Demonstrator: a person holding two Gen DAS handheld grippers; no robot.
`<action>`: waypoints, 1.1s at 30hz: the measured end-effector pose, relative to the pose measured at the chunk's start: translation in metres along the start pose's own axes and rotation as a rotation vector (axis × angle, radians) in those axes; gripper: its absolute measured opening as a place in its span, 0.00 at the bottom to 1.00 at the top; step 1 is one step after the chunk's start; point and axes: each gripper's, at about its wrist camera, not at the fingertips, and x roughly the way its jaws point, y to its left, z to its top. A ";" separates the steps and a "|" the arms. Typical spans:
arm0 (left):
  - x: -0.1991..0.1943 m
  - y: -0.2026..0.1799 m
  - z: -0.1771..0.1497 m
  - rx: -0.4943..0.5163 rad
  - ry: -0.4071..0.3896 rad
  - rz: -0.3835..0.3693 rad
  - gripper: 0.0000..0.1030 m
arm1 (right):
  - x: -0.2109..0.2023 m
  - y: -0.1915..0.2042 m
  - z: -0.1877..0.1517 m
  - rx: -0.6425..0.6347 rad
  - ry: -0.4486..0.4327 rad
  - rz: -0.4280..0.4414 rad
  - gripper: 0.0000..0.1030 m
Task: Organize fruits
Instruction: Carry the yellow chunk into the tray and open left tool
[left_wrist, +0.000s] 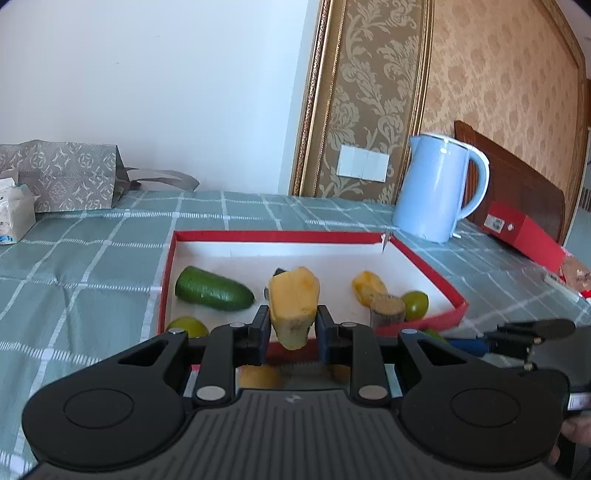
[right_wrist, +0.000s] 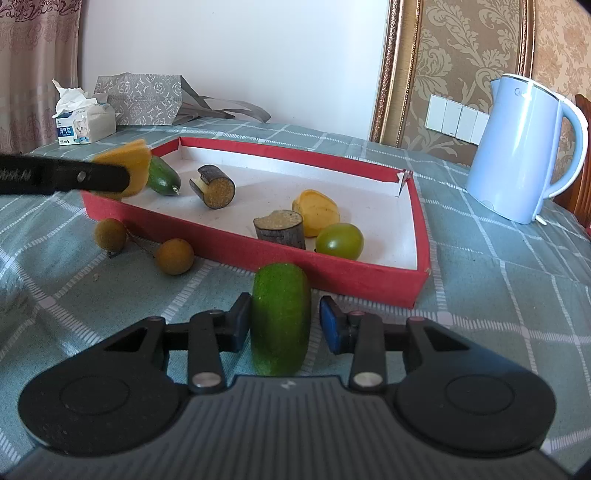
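Note:
My left gripper (left_wrist: 291, 325) is shut on a yellow fruit chunk (left_wrist: 293, 302) and holds it over the near edge of the red tray (left_wrist: 280, 235). The right wrist view shows that chunk (right_wrist: 138, 166) above the tray's left corner (right_wrist: 110, 205). My right gripper (right_wrist: 282, 323) stands around a green cucumber piece (right_wrist: 280, 317) on the cloth before the tray; its right pad (right_wrist: 330, 326) is apart from it. The tray holds a cucumber piece (left_wrist: 214, 290), a yellow chunk (right_wrist: 316, 210), a green round fruit (right_wrist: 340, 240) and two dark-skinned stubs (right_wrist: 280, 229).
Two brown round fruits (right_wrist: 173, 256) lie on the checked cloth left of the tray. A blue kettle (right_wrist: 524, 147) stands at the right, a tissue box (right_wrist: 85, 123) and a grey bag (right_wrist: 144, 98) at the back left. A red box (left_wrist: 524, 232) is at the far right.

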 end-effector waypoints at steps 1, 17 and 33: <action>0.001 0.000 0.001 -0.001 -0.001 0.002 0.24 | 0.000 0.000 0.000 0.001 0.000 0.001 0.35; 0.019 0.002 0.007 0.008 0.012 0.014 0.24 | -0.001 -0.006 0.000 0.046 -0.012 -0.004 0.35; 0.108 0.022 0.044 -0.048 0.134 0.132 0.24 | 0.001 -0.008 0.000 0.051 0.005 0.006 0.35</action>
